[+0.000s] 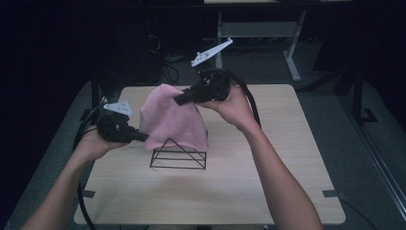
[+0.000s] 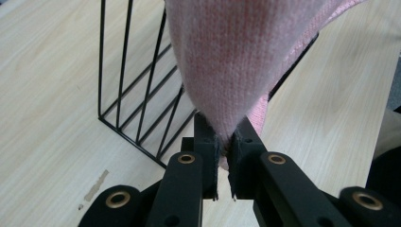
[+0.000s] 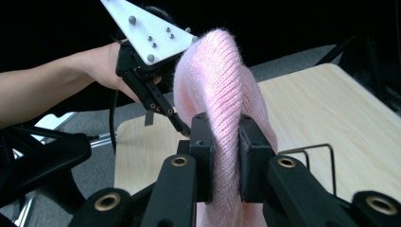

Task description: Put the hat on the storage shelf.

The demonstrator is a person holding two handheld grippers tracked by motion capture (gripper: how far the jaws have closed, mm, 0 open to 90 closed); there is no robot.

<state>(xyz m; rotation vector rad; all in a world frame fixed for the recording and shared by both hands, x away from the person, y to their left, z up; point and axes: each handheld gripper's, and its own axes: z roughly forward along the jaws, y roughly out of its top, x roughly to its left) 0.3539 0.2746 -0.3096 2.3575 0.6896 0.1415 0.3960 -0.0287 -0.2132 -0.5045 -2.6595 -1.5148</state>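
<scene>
A pink knitted cloth [image 1: 172, 117] hangs draped over a black wire rack [image 1: 178, 155] that stands near the middle of the desk [image 1: 268, 191], a little toward its far-left part. The left hand-held gripper [image 1: 143, 137] comes in low from the left and pinches the cloth's lower left edge; in the left gripper view its jaws are pressed on a gathered tip of the knit [image 2: 227, 71], with the rack's slanted wires [image 2: 137, 94] just beside on the left. The right hand-held gripper [image 1: 178, 100] reaches from the right at the top of the cloth, jaws clamped on a thick fold of it [image 3: 222, 123]. The near half of the desk is bare wood, as is its right side up to the right edge. Two bits of tape [image 1: 332, 193] sit at the near corners.
</scene>
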